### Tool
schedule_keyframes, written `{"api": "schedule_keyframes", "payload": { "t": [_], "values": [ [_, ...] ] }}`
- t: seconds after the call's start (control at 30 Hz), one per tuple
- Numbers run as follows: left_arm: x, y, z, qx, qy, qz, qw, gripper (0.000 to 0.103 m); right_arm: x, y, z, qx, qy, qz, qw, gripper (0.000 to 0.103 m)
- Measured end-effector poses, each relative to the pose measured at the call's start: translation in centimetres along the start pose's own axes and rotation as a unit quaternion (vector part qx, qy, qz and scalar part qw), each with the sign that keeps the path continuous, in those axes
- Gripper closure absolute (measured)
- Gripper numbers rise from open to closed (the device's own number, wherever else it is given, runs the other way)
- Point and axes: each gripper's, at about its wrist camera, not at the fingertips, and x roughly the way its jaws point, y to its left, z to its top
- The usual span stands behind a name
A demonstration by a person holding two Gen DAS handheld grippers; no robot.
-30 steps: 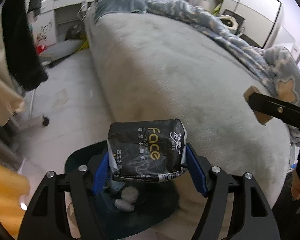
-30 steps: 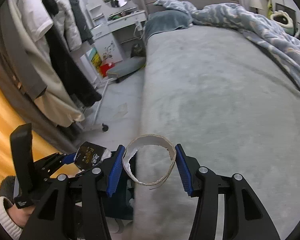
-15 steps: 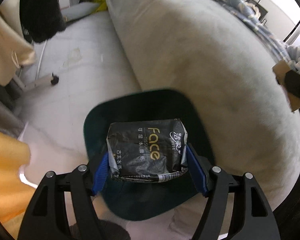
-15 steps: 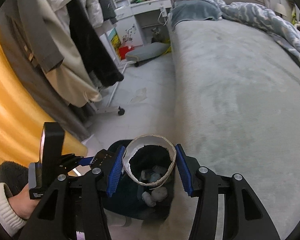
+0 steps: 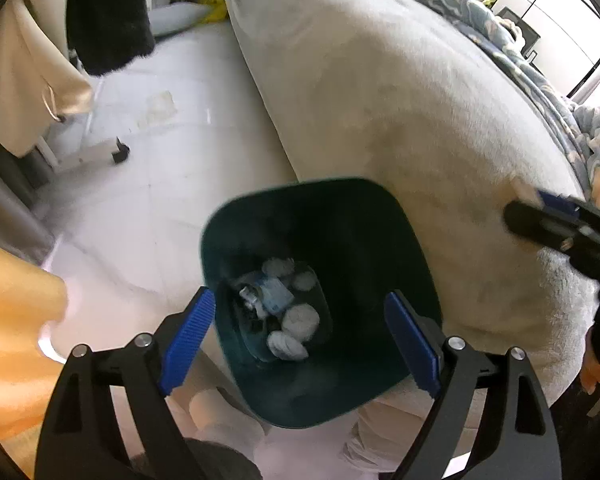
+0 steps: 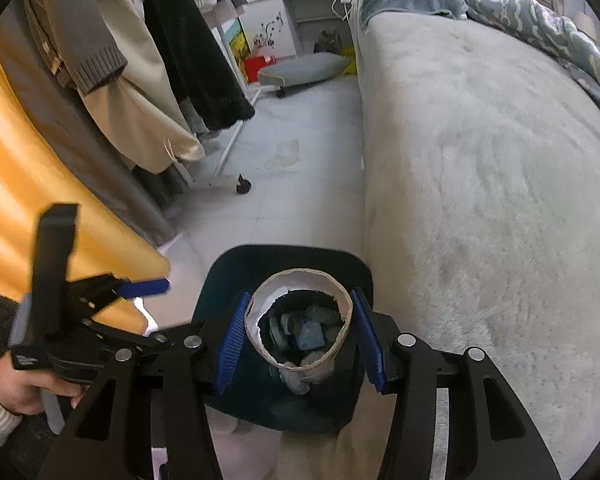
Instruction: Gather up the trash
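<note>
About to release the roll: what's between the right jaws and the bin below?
Only the cardboard ring the right gripper holds; through it the right wrist view looks straight down into the dark bin, with nothing across the opening.

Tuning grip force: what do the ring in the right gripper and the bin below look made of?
Ring: thin cardboard or paperboard, matte; brown outer face, white torn inner edge, like a spent tape core. It looks easily crushed.
Bin: probably moulded plastic, dark teal, smooth with a dull sheen and rounded corners; motion blur leaves the finish uncertain.
</note>
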Motion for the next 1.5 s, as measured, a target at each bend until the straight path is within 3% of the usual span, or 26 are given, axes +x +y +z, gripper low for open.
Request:
{"api": "schedule_keyframes", "payload": {
  "t": [0.3, 0.47, 0.63, 0.8, 0.93, 1.2, 1.5],
  "values": [
    [-4.6, 1.0, 0.8, 0.005, -0.086, -0.007, 0.9962, 0.014, 2.9, 1.0, -0.7, -0.025, 0.041, -0.006, 0.999, 0.051],
    [-7.4, 0.4, 1.1, 0.016, -0.123, -0.014, 0.9922, 0.007, 4.6, 1.8, -1.4, -0.038, 0.070, -0.007, 0.997, 0.050],
    [-9.8, -0.7, 1.4, 0.024, -0.157, -0.001, 0.9873, 0.007, 6.0, 2.2, -2.3, -0.049, 0.097, -0.015, 0.994, 0.048],
    [-11.9, -1.7, 1.4, 0.032, -0.184, 0.018, 0.9822, 0.005, 4.9, 2.6, -2.0, -0.046, 0.087, -0.004, 0.995, 0.025],
    [-13.4, -2.8, 1.4, 0.035, -0.202, 0.046, 0.9776, 0.004, 2.8, 2.5, -1.8, -0.046, 0.061, -0.016, 0.997, 0.020],
    [-16.0, -5.0, 1.2, 0.059, -0.234, 0.060, 0.9685, 0.003, -4.7, 0.4, -1.9, -0.016, -0.024, -0.042, 0.999, 0.010],
    [-18.0, -7.2, 0.6, 0.059, -0.267, 0.055, 0.9602, 0.003, -15.5, -3.4, -3.7, 0.034, -0.144, -0.096, 0.984, 0.003]
  ]
}}
